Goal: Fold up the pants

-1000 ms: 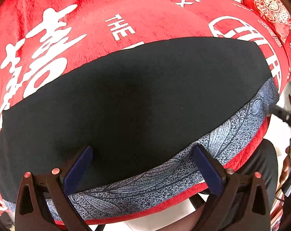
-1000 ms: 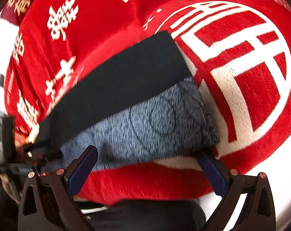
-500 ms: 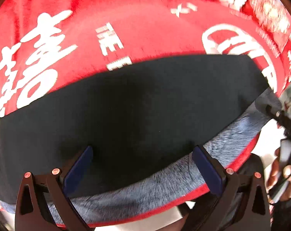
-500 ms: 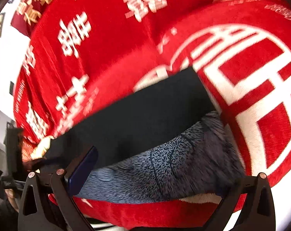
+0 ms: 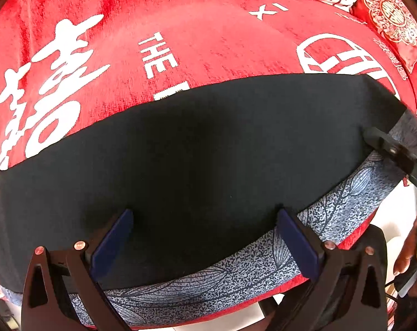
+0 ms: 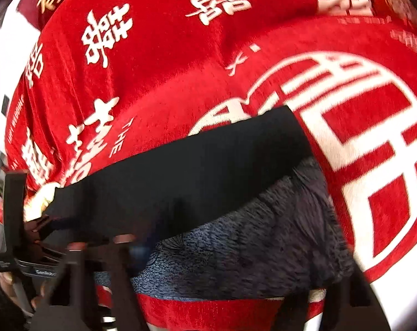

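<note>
The pants lie folded lengthwise on the red cover: a black fabric layer [image 5: 208, 149] on top, with a blue-grey leaf-print strip [image 5: 346, 204] showing along the near edge. My left gripper [image 5: 205, 231] is open, its blue pads [image 5: 111, 240] low over the black fabric near the front edge. In the right wrist view the black layer [image 6: 194, 176] and the print part [image 6: 263, 248] fill the lower middle. My right gripper [image 6: 236, 262] is blurred; its fingers are spread wide over the print end. It also shows at the right in the left wrist view [image 5: 387, 149].
A red velvet cover [image 5: 208, 41] with white characters and a round emblem [image 6: 360, 151] spreads over the whole surface. A red embroidered cushion [image 5: 390, 19] sits at the far right. The cover's front edge drops off just behind the grippers. A hand [image 5: 409, 251] holds the right gripper.
The right gripper has swung over the print end of the pants, and its view is now motion-blurred. The left gripper has stayed open over the black fabric, nearly still.
</note>
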A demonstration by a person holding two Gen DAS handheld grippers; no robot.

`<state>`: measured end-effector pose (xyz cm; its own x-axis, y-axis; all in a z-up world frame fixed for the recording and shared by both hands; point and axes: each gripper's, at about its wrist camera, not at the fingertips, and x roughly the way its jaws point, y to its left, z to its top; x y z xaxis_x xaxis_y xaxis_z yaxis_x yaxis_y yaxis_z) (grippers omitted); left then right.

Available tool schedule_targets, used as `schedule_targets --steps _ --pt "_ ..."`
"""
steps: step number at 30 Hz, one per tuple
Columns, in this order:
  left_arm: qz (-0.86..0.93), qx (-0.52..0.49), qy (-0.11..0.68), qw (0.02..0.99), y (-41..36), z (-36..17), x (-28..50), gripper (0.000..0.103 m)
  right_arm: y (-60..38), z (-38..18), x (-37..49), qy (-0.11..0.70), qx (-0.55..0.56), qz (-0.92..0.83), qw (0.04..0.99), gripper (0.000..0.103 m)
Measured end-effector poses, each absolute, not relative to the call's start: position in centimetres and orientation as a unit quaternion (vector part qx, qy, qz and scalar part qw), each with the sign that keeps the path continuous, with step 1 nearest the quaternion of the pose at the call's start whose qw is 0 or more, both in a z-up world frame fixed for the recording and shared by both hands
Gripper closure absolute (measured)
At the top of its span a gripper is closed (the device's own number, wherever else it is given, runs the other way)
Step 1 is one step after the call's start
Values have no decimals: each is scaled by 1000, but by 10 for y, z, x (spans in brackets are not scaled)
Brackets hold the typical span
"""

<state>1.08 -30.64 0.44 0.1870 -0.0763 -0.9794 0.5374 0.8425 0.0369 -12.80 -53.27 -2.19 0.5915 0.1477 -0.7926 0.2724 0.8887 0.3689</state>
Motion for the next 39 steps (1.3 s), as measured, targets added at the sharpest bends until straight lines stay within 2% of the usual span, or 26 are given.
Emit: schedule_targets --steps 8,14,20,28,35,37,38,39 --pt "-180 142 614 755 -264 16 26 0 -491 42 -134 401 159 -28 902 80" --pt "-156 164 632 741 -243 7 38 0 -429 88 -120 366 88 10 926 80" --pt "-131 86 615 773 -178 42 54 0 -359 111 -108 352 26 49 934 80" --pt "-57 -11 617 785 -31 50 74 0 -232 95 -91 350 -105 126 922 80" --pt "-29 -47 624 780 32 45 68 0 -129 20 -61 397 -208 158 880 80" --pt "-30 -56 628 776 38 42 68 0 -114 -1 -54 421 -229 162 863 75" --pt "-31 -58 627 776 40 42 67 0 -108 -9 -55 422 -245 161 858 68" --pt "-32 -59 624 778 40 43 66 0 -106 -11 -57 424 -248 166 855 48"
